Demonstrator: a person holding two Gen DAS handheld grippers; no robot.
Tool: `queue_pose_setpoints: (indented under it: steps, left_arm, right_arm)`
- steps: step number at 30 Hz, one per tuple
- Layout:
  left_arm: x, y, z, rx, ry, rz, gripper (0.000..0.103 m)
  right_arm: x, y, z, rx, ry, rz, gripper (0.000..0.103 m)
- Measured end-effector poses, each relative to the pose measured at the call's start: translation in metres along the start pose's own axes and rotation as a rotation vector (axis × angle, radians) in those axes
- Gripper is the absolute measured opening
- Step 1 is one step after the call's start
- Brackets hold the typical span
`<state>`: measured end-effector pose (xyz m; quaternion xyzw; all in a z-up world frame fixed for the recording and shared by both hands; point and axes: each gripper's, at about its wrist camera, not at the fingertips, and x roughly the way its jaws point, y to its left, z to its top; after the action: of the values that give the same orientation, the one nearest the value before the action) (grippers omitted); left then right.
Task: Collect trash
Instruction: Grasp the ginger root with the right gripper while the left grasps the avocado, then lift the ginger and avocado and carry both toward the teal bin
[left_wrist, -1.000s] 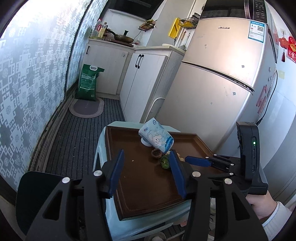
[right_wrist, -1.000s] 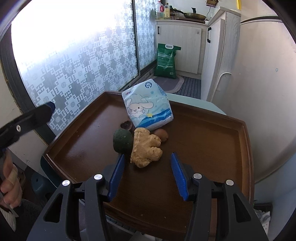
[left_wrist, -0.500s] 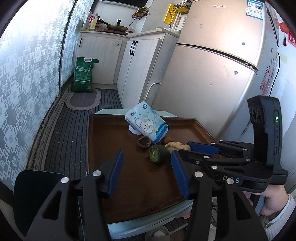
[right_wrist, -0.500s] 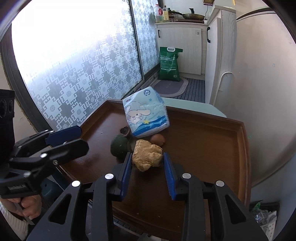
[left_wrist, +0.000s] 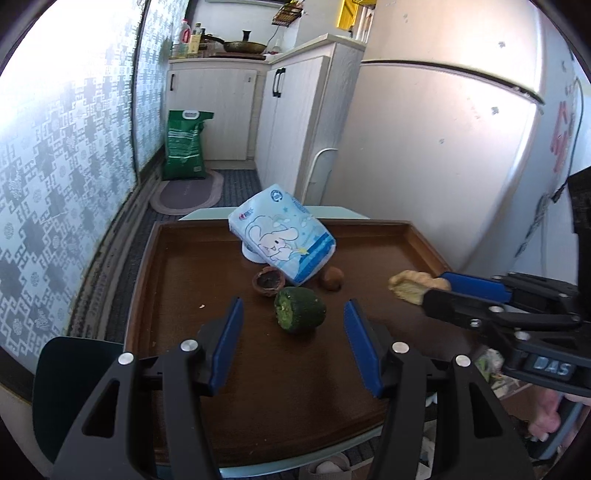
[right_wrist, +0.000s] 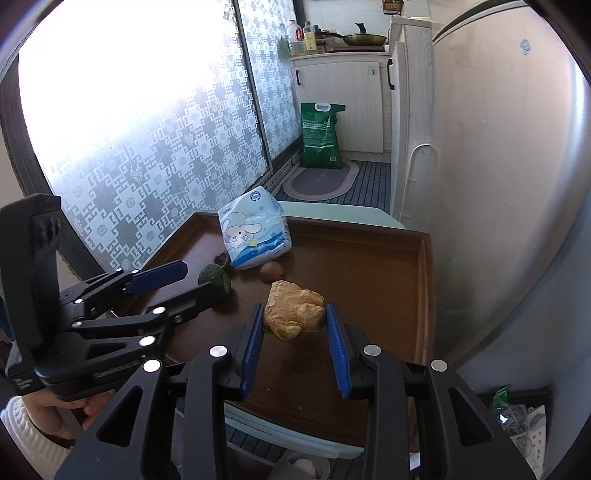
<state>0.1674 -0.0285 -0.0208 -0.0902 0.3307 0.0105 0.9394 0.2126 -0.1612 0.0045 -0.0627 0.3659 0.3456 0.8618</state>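
Observation:
A brown tray (left_wrist: 184, 266) holds a blue-and-white tissue pack (left_wrist: 282, 240) leaning on a white cup (left_wrist: 249, 254). In front of the pack lie a brown shell half (left_wrist: 268, 282), a small brown round piece (left_wrist: 332, 278) and a dark green fruit piece (left_wrist: 299, 315). My left gripper (left_wrist: 293, 302) stands open just short of the green piece, which lies ahead of its fingertips. My right gripper (right_wrist: 294, 310) is shut on a tan ginger root (right_wrist: 291, 301) and holds it just above the tray. In the left wrist view the ginger root (left_wrist: 410, 286) shows at the right, off the tray floor.
A fridge (left_wrist: 443, 166) and white cabinets (left_wrist: 295, 129) stand right behind the tray. The patterned window wall (right_wrist: 147, 166) runs along the left. A bin with crumpled bags (right_wrist: 517, 417) sits on the floor at the right. A green sack (left_wrist: 184, 147) stands at the far end.
My right gripper closed on the ginger root and lifted it off the tray, away from the green piece. My left gripper moved in over the tray toward the green piece.

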Motion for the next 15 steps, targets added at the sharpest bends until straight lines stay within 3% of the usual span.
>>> queue_pose_setpoints:
  steps: [8, 12, 15]
  left_arm:
    - [0.016, -0.001, 0.004, -0.058, 0.026, 0.040, 0.054]
    - [0.018, -0.003, 0.005, -0.061, 0.026, 0.043, 0.031]
    - [0.018, -0.002, 0.004, -0.076, 0.023, 0.027, 0.029]
  right_arm:
    - [-0.008, -0.013, -0.010, 0.003, 0.012, -0.018, 0.034]
    - [-0.013, -0.020, -0.013, 0.010, 0.013, -0.027, 0.034]
    - [-0.015, -0.023, -0.014, 0.018, 0.009, -0.028, 0.034]
